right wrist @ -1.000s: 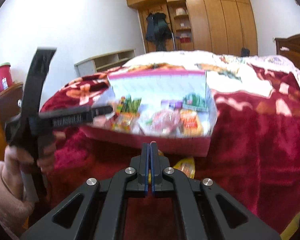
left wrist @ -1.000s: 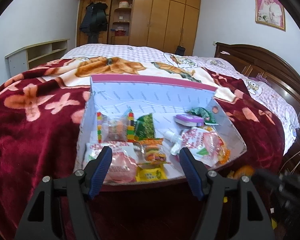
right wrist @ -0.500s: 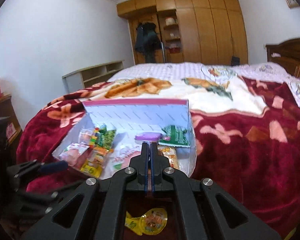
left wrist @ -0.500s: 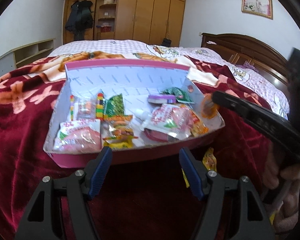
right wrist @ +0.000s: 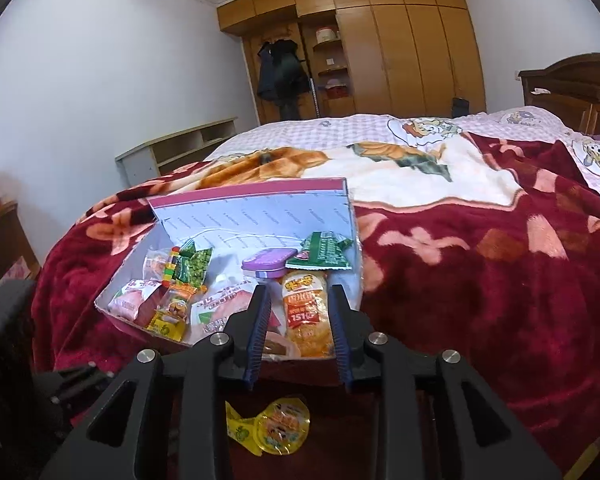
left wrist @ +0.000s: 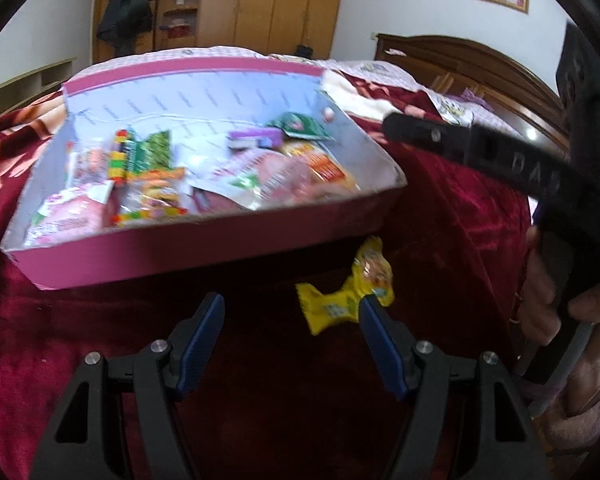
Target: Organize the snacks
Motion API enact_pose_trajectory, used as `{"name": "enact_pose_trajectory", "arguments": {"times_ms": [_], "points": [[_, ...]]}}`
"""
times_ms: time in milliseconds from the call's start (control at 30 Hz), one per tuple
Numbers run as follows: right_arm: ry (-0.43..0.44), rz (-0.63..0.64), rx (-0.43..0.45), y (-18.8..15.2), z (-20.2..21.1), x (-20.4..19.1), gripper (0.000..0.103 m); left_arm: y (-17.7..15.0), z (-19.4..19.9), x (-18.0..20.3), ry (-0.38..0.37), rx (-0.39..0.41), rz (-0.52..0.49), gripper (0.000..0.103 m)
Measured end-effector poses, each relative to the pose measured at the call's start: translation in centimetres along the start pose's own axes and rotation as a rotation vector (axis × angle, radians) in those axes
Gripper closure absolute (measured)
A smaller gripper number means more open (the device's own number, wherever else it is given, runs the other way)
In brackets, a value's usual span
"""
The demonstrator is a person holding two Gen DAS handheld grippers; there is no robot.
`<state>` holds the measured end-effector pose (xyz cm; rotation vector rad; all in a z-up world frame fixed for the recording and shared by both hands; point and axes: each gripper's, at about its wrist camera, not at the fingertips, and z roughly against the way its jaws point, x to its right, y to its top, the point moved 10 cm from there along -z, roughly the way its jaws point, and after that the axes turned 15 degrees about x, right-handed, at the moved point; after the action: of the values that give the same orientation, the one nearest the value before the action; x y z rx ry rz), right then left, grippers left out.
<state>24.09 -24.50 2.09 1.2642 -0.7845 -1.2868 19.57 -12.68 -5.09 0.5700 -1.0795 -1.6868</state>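
A shallow pink box (left wrist: 204,248) full of snack packets lies on the red blanket. One yellow packet (left wrist: 352,288) lies loose on the blanket in front of the box. My left gripper (left wrist: 291,302) hovers open just before it, the packet touching neither pad and lying near the right fingertip. My right gripper (right wrist: 298,291) points at the box's near edge (right wrist: 300,376); its jaws are opening with nothing between them. The yellow packet (right wrist: 276,426) shows below its fingers. An orange packet (right wrist: 306,312) lies in the box beyond them.
A hand (left wrist: 548,304) holds the right gripper's black body (left wrist: 480,152) at the box's right corner. The bed's wooden headboard (left wrist: 460,60) is at the far right, a wardrobe (right wrist: 400,48) behind, and a low shelf (right wrist: 180,148) to the left.
The left gripper sank toward the blanket and the yellow packet came into view by its right finger. The right gripper's jaws, shut before, have parted; it shifted to the box's right end.
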Motion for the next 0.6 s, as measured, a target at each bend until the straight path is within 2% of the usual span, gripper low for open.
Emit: {"name": "enact_pose_trajectory", "arguments": {"times_ms": [200, 333, 433, 600], "points": [[-0.007, -0.026, -0.009, -0.3, 1.0, 0.9, 0.071, -1.1, -1.5, 1.5, -0.008, -0.021, -0.039, 0.032], [-0.024, -0.033, -0.039, -1.3, 1.5, 1.3, 0.071, -1.8, -2.9, 1.4, 0.044, -0.037, -0.080, 0.036], [-0.024, -0.047, -0.055, -2.3, 2.1, 1.6, 0.071, -1.9, -3.1, 1.4, 0.043, -0.036, -0.079, 0.039], [-0.028, -0.072, -0.075, -3.6, 2.5, 2.0, 0.071, -1.9, -3.2, 1.6, 0.036, -0.033, -0.084, 0.062]]}}
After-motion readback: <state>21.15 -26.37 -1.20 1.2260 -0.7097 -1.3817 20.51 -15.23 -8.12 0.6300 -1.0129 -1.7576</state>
